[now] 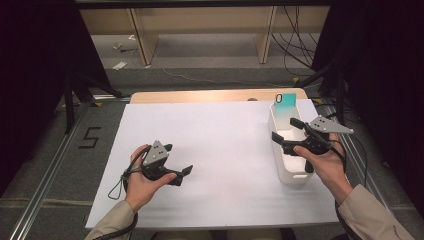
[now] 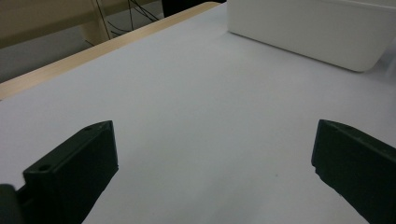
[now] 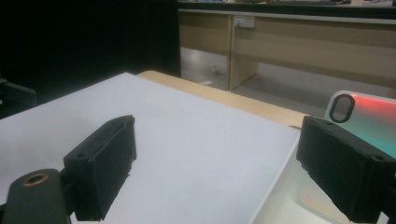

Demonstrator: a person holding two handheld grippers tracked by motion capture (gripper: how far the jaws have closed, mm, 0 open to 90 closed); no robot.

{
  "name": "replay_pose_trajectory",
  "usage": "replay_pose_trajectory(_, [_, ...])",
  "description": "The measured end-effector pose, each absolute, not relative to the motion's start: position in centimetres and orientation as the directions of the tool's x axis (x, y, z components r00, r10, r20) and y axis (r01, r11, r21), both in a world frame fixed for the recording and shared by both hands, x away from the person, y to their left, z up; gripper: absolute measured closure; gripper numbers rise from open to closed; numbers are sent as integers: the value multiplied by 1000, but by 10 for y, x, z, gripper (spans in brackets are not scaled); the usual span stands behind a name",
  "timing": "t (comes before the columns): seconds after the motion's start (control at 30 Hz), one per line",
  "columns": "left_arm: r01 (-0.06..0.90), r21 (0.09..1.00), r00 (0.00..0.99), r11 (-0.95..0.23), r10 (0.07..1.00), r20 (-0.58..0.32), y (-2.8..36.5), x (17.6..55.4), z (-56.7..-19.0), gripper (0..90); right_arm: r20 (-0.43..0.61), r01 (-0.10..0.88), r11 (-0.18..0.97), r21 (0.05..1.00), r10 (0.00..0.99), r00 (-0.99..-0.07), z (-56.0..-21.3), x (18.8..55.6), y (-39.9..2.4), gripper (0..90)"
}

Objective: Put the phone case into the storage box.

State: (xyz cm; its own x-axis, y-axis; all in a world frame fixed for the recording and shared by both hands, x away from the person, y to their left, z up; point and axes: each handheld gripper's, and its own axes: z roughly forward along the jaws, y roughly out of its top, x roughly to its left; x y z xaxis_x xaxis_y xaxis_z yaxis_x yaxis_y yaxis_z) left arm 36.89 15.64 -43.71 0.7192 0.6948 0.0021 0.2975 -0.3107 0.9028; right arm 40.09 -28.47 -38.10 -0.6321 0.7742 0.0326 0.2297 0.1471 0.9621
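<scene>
Matt white paper-like table cover [image 1: 220, 150], smooth, perhaps plastic white bin [image 1: 287, 172], glossy phone case [image 1: 285, 105]

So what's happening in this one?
A person holds a claw in each hand over a white-covered table. The right claw hangs open over a white bin that has a phone case standing at its far end, gripping nothing. The left claw is open over bare table.

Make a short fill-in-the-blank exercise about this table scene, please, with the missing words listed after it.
1. The phone case stands in the white ____.
2. The jaws of the right gripper are ____, above the bin.
3. The left gripper is over the ____ sheet, with nothing between its jaws.

Missing words: bin; open; white
</scene>
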Motion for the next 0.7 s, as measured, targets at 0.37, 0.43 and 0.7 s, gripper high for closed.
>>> replay_pose_trajectory(0.37, [299,902,719,-311,695,1,157,369,-437,0,4,217,185,959,750,-661,-386,390,-278,115])
replay_pose_trajectory(0.43, [299,902,719,-312,695,2,157,369,-438,0,0,211,188,959,747,-664,-387,389,-277,115])
replay_pose_trajectory(0.7, [296,904,718,-309,696,3,158,369,-437,0,-5,208,197,958,738,-675,-389,383,-276,115])
